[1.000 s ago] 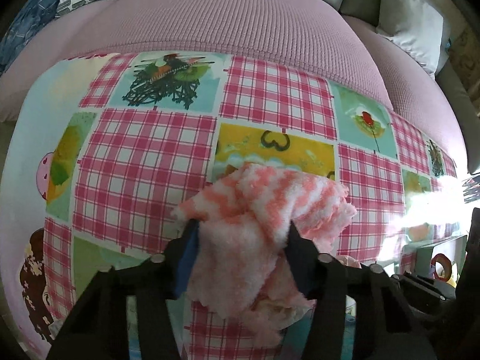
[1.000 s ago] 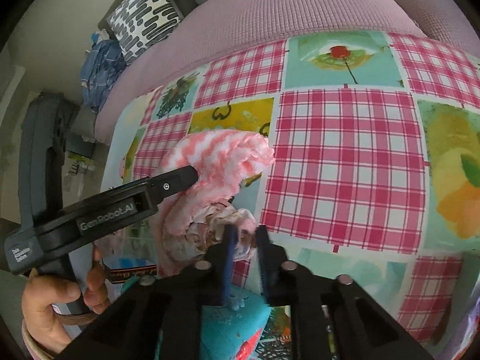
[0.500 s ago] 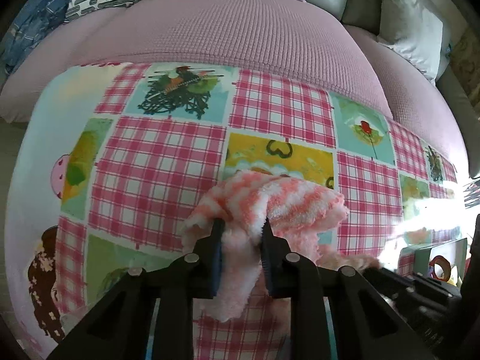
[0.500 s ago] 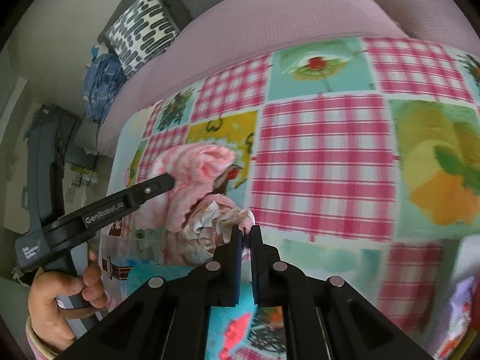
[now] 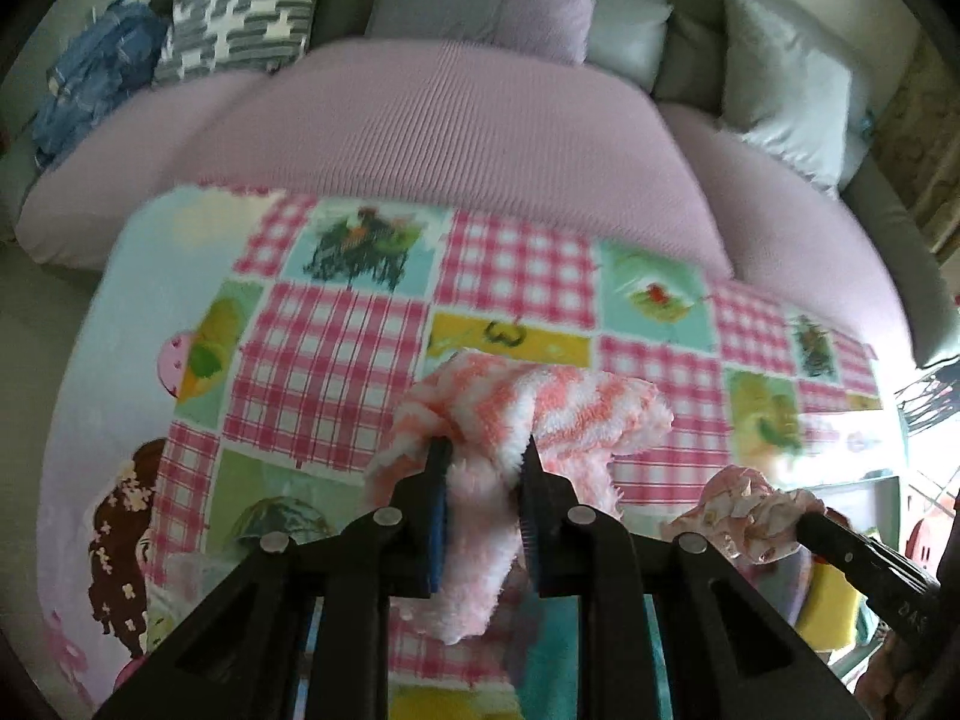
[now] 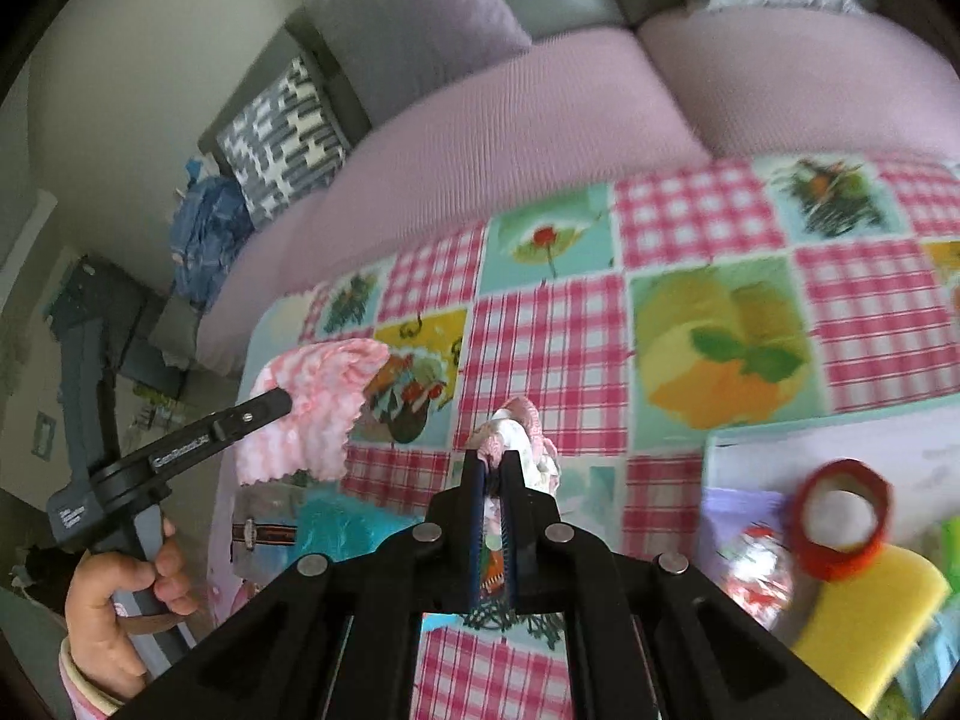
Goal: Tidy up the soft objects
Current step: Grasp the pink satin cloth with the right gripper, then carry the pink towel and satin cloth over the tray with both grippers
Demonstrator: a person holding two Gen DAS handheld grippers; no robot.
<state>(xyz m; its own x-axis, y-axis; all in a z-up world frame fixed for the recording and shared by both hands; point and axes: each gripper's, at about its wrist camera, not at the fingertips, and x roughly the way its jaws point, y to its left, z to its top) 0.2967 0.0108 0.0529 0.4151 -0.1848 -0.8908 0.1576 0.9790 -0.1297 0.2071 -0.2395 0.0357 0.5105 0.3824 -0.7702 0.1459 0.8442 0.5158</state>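
A fluffy pink-and-white striped towel (image 5: 540, 402) hangs bunched from my left gripper (image 5: 483, 450), which is shut on a fold of it above the patchwork blanket (image 5: 336, 360). The right wrist view shows the same towel (image 6: 324, 396) held up at the left by the left gripper (image 6: 282, 402). My right gripper (image 6: 493, 459) is shut on a small crumpled pink printed cloth (image 6: 522, 426), lifted off the blanket. In the left wrist view that cloth (image 5: 744, 510) sits at the lower right at the tip of the right gripper (image 5: 807, 519).
The blanket covers a pink sofa (image 5: 450, 120) with a grey patterned cushion (image 6: 282, 132) and blue clothing (image 6: 204, 228) at its far left. A red tape ring (image 6: 840, 522) and a yellow sponge (image 6: 870, 612) lie in a tray at the lower right. A hand (image 6: 120, 594) holds the left gripper's handle.
The left gripper closed on the towel and lifted it. The right gripper closed on the small cloth and pulled it up and right, away from the towel.
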